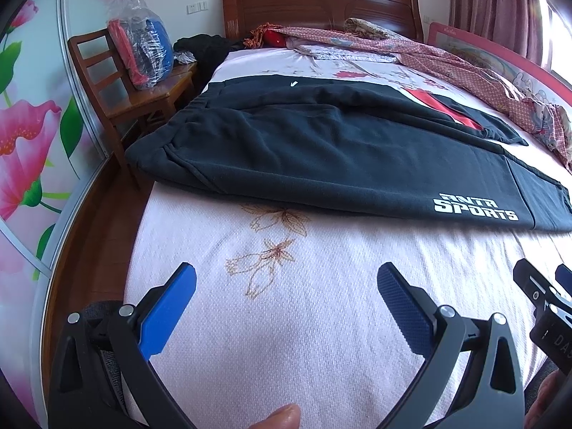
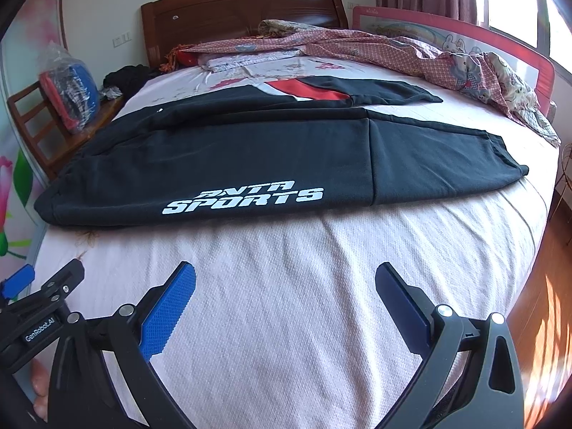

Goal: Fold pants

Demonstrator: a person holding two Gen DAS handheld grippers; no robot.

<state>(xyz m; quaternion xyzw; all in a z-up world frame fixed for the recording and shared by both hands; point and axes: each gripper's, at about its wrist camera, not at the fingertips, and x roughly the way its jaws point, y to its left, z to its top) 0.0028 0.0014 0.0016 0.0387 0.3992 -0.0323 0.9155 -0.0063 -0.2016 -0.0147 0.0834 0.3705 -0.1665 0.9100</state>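
Note:
Black sweatpants [image 1: 321, 153] with white "SPORTS" lettering lie flat across the bed, waistband to the left, leg cuffs to the right; they also show in the right wrist view [image 2: 268, 157]. A second black and red garment [image 2: 321, 93] lies behind them. My left gripper [image 1: 286, 279] is open and empty, above the bedsheet in front of the pants. My right gripper [image 2: 286, 279] is open and empty, also short of the pants' near edge. Each gripper shows at the edge of the other's view.
The bed [image 1: 286, 321] has a pale textured sheet. A rumpled pink quilt [image 2: 393, 46] lies at the far right by a pink bed rail [image 2: 500, 43]. A wooden chair [image 1: 118, 85] with a plastic bag of clothes stands left. A wooden headboard [image 1: 314, 3] is behind.

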